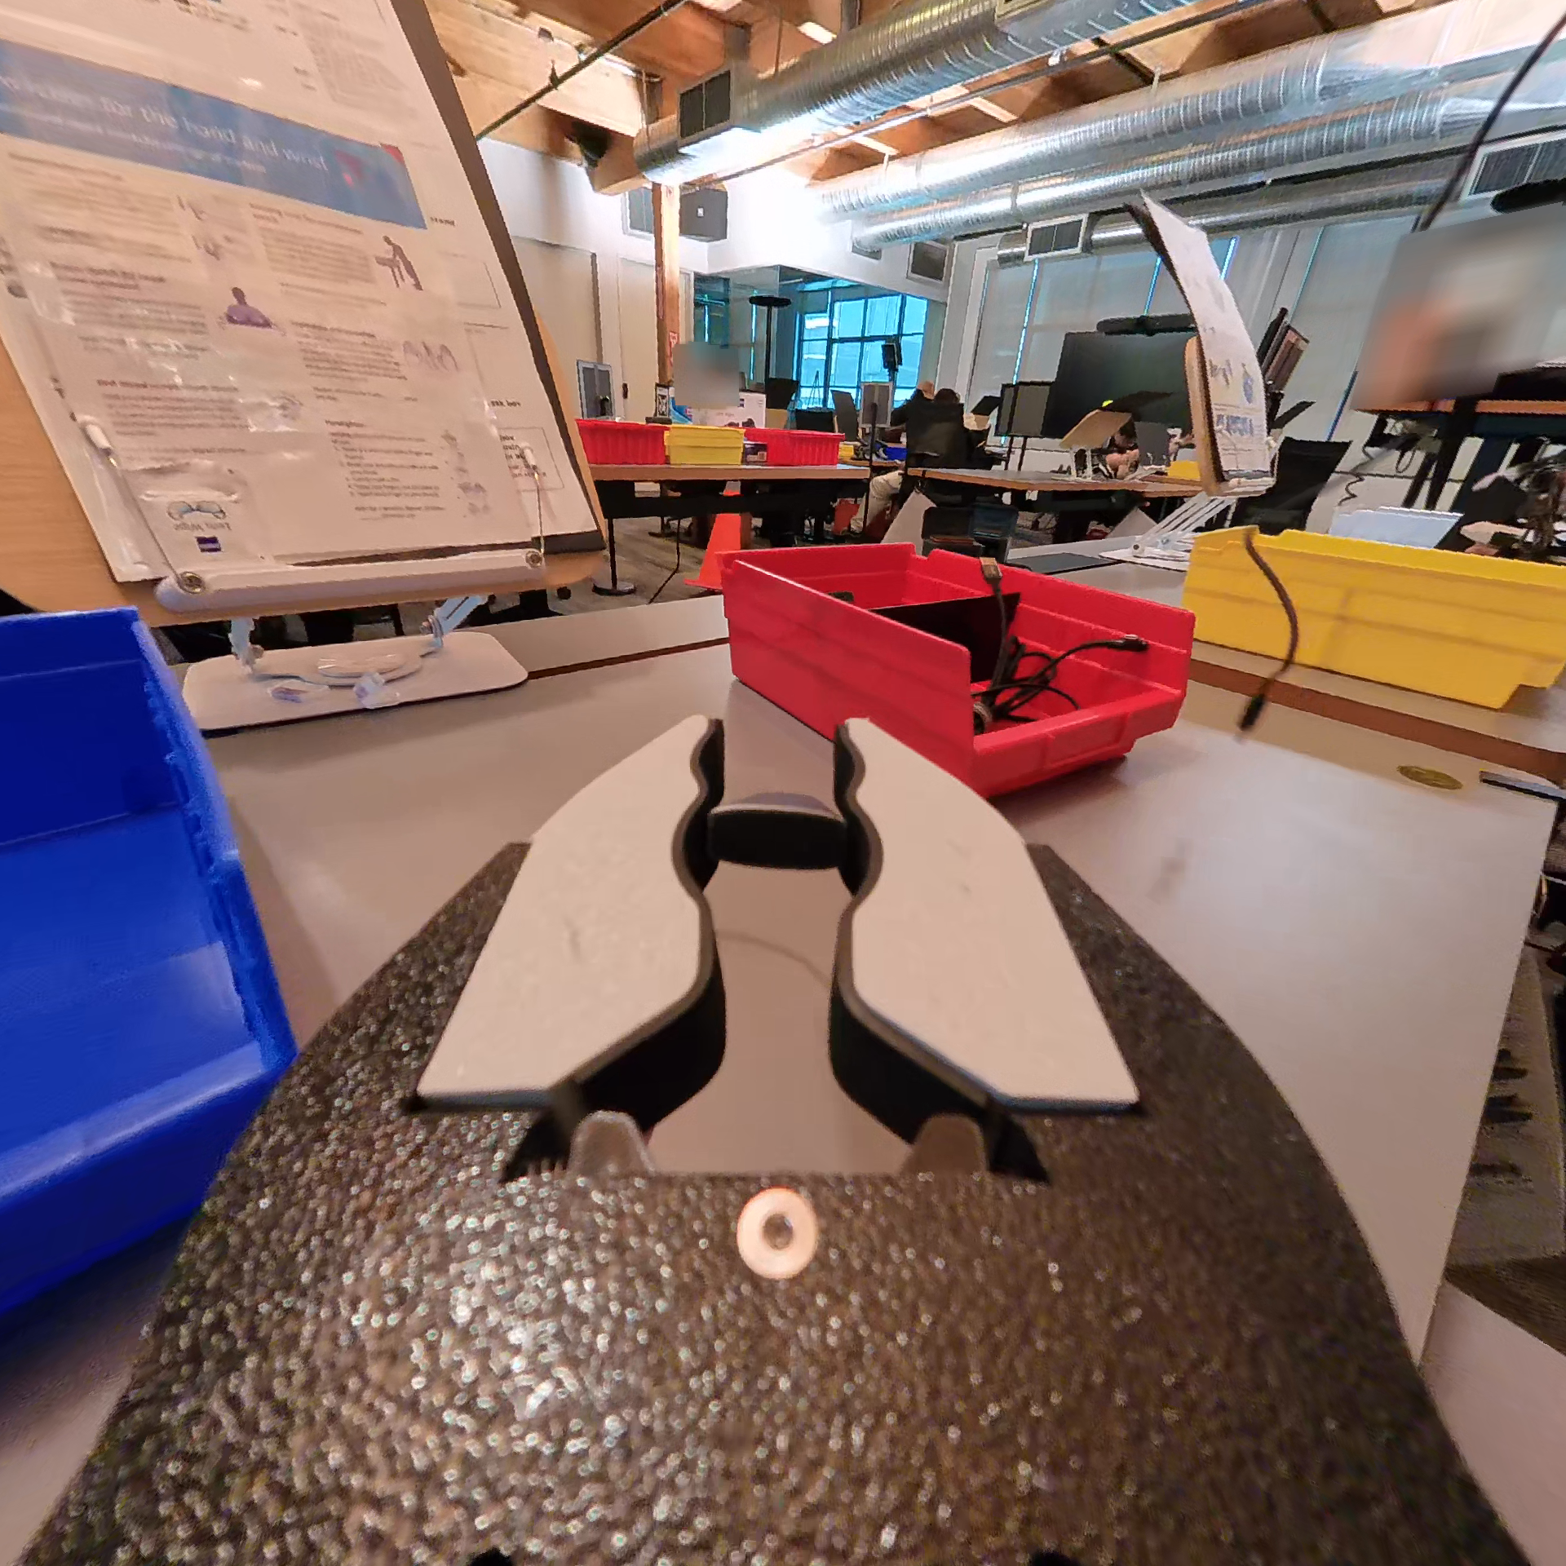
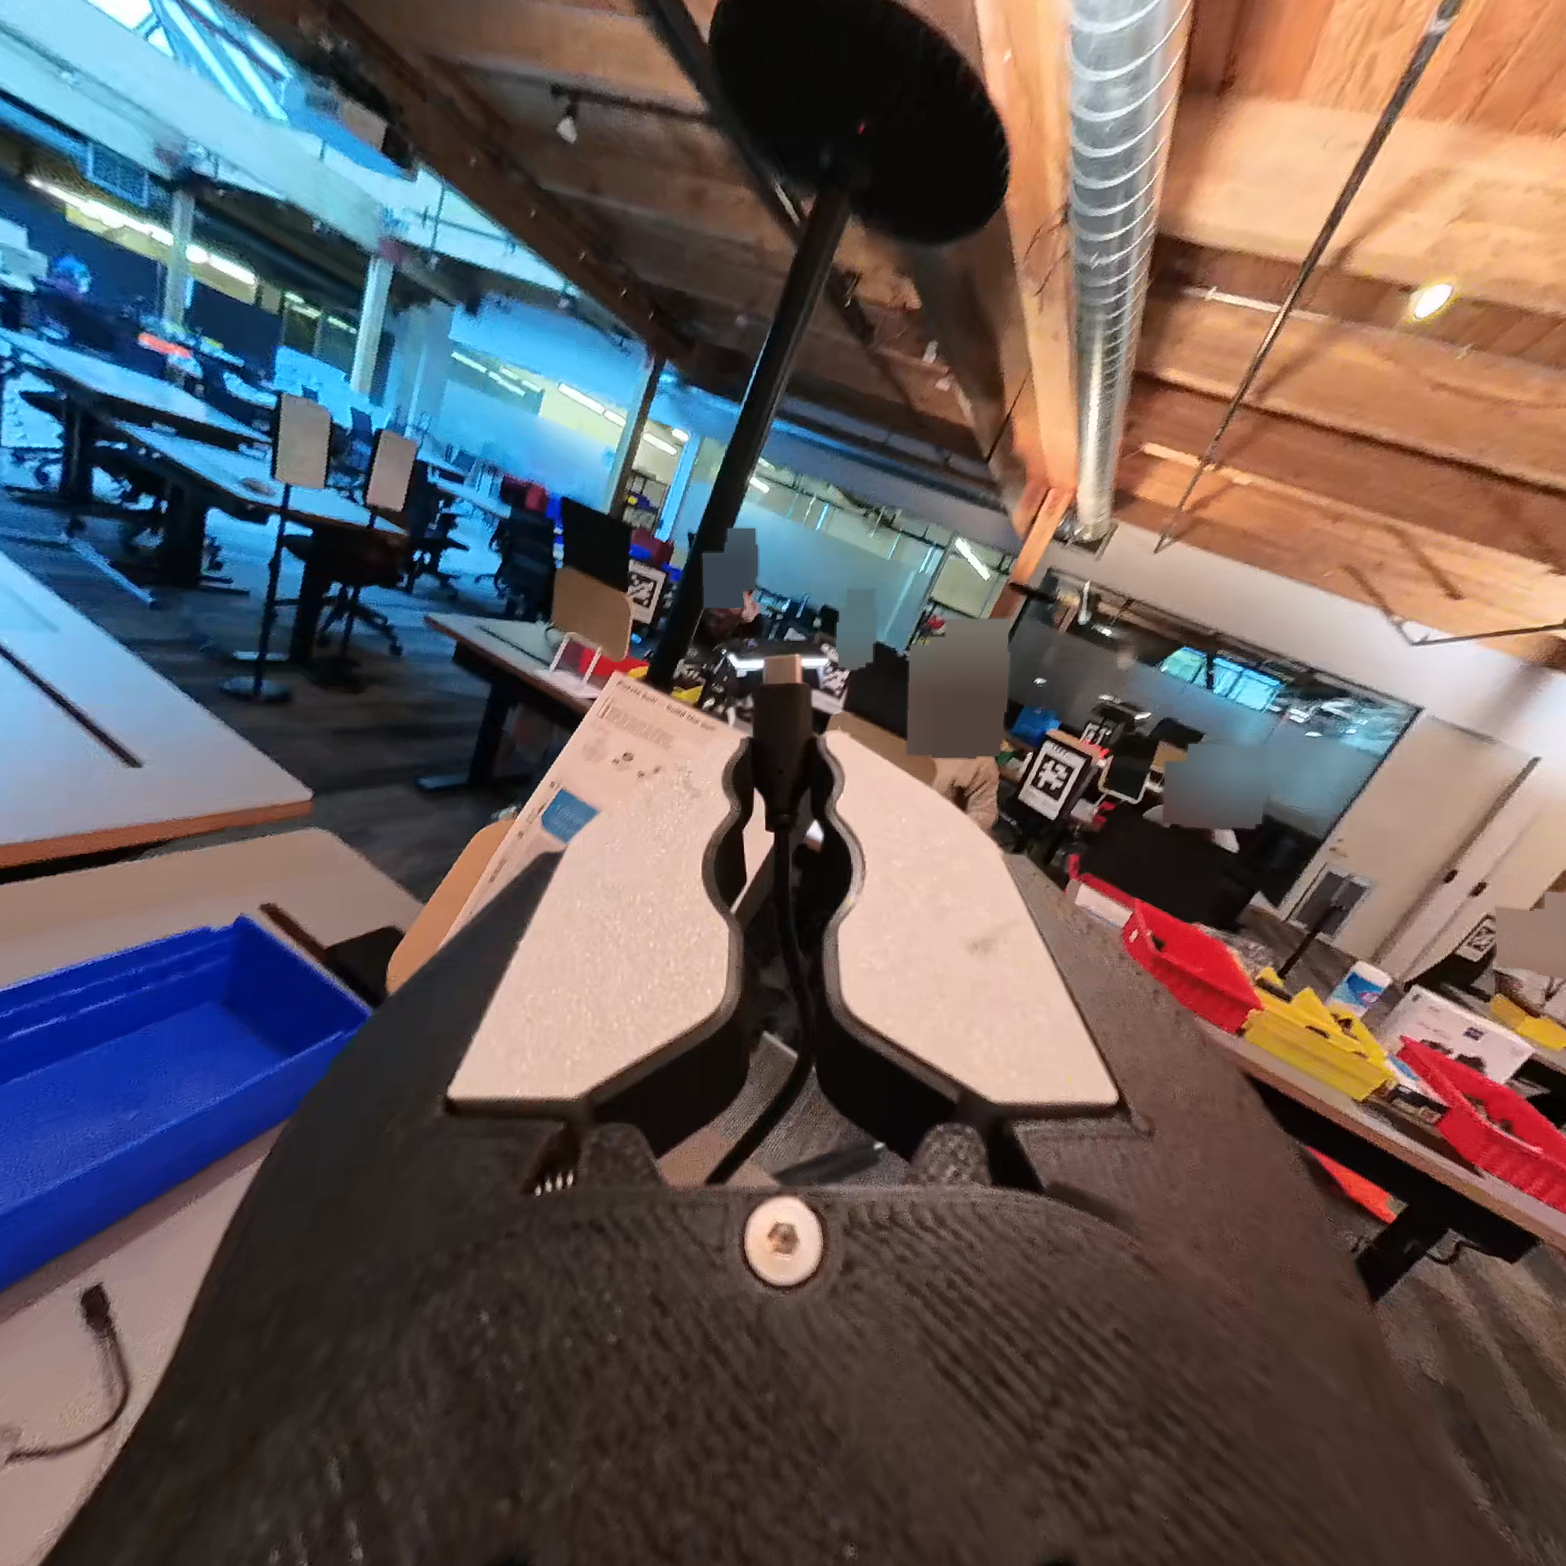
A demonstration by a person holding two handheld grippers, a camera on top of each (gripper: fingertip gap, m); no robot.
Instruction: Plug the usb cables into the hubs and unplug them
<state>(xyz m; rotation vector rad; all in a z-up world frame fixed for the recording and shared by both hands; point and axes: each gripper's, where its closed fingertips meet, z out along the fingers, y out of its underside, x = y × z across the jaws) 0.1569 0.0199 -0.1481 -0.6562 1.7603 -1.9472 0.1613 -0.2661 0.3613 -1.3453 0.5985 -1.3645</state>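
Black cable [image 2: 781, 746]; red bin [image 1: 957, 669]; blue bin [image 1: 110, 932]

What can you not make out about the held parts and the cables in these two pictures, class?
- Left gripper: its dark held object is mostly hidden by the fingers; kind unclear.
- USB cable in right gripper: far end runs below the gripper body.
- Red bin: its wall hides part of its cables.

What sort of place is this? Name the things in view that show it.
Probably an open-plan workshop or lab office: rows of desks, exposed ceiling ducts, and coloured parts bins like the red bin holding cables.
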